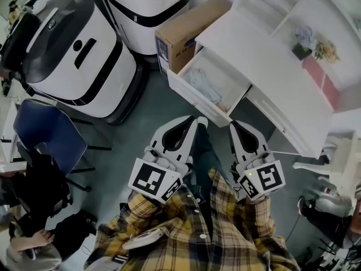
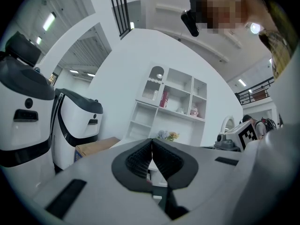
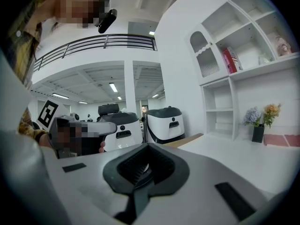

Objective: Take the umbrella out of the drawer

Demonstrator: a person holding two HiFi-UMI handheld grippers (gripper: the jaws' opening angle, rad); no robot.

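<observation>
The white drawer (image 1: 194, 97) stands pulled out of the white cabinet (image 1: 265, 66). Inside it lies a pale folded bundle (image 1: 204, 85), which may be the umbrella; I cannot make out more. My left gripper (image 1: 197, 122) hovers just in front of the drawer's front panel, jaws shut and empty. To its right my right gripper (image 1: 234, 126) is level with it, also shut on nothing. In the left gripper view the pads (image 2: 140, 159) meet, with the shelf unit (image 2: 173, 102) beyond. The right gripper view shows its pads (image 3: 136, 165) closed together.
A cardboard box (image 1: 189, 30) stands against the drawer's left side. Two large white machines (image 1: 79, 55) (image 1: 148, 10) stand to the left and behind it. A blue chair (image 1: 49, 131) is at the left. Flowers (image 1: 316, 48) sit on the shelf at the right.
</observation>
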